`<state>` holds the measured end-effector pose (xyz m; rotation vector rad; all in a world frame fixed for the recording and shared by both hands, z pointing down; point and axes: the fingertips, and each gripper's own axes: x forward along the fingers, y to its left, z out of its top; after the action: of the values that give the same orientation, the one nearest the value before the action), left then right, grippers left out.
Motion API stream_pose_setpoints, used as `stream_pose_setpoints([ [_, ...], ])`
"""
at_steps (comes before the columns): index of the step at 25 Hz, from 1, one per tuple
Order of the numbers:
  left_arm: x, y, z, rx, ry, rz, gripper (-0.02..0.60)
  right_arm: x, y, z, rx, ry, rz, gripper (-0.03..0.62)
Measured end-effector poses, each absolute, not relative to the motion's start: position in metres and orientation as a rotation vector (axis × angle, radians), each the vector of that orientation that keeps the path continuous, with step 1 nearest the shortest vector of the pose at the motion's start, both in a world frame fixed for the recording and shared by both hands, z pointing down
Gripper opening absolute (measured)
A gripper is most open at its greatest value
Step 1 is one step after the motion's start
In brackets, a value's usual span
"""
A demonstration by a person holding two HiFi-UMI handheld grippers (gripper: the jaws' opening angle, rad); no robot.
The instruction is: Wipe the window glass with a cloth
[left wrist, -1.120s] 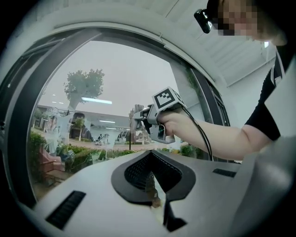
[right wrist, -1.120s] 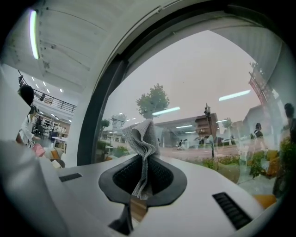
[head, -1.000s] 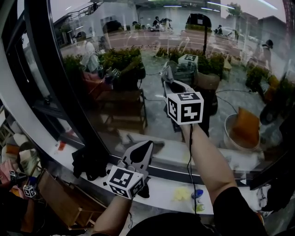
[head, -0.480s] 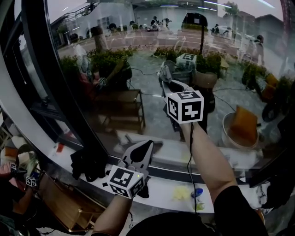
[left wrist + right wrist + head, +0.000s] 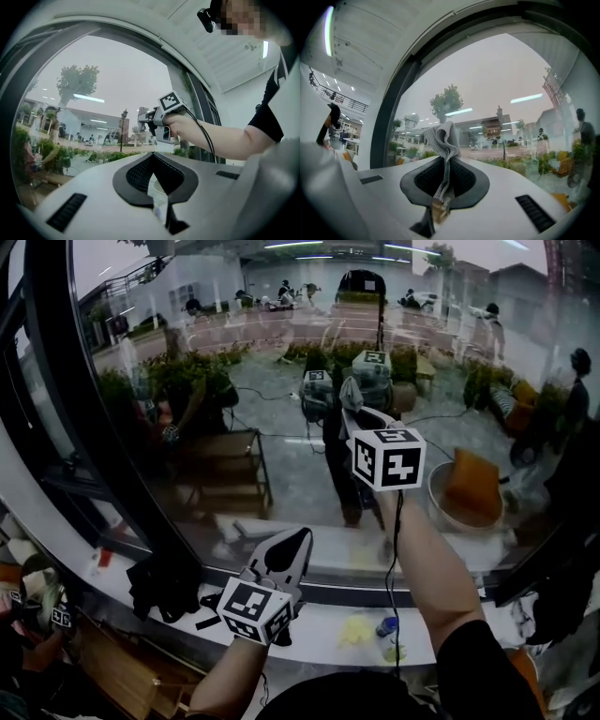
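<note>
The window glass (image 5: 272,418) fills the head view ahead of me. My right gripper (image 5: 354,411) is raised against it, shut on a grey cloth (image 5: 350,392) that sticks up from its jaws at the pane. In the right gripper view the cloth (image 5: 443,136) hangs folded between the closed jaws of the right gripper (image 5: 446,159). My left gripper (image 5: 289,554) is held low over the sill, shut with nothing in it. From the left gripper view, the left gripper (image 5: 153,158) points toward the glass, and the right gripper (image 5: 151,120) shows beyond it.
A thick black window frame (image 5: 80,418) runs down the left side. The white sill (image 5: 319,626) carries a dark bundle (image 5: 157,585), a yellow scrap (image 5: 354,630) and a small bottle (image 5: 387,636). Reflections of plants and people lie on the pane.
The right gripper with the cloth has drifted slightly to the right along the glass. The left gripper has stayed low by the sill. My view has shifted a little.
</note>
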<state>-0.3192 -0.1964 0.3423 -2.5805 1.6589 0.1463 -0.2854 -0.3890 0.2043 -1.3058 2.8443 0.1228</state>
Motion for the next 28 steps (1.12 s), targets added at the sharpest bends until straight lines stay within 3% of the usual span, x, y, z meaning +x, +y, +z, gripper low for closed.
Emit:
stream_pose_setpoints([
  [16, -0.189, -0.208, 0.349, -2.811, 1.317, 0.168, 0.008, -0.107, -0.354, 0.203, -1.615, 2.665, 0.183, 0.044],
  [28, -0.104, -0.182, 0.381, -2.895, 1.319, 0.117, 0.008, 0.026, -0.277, 0.272, -1.718, 2.620, 0.073, 0.044],
])
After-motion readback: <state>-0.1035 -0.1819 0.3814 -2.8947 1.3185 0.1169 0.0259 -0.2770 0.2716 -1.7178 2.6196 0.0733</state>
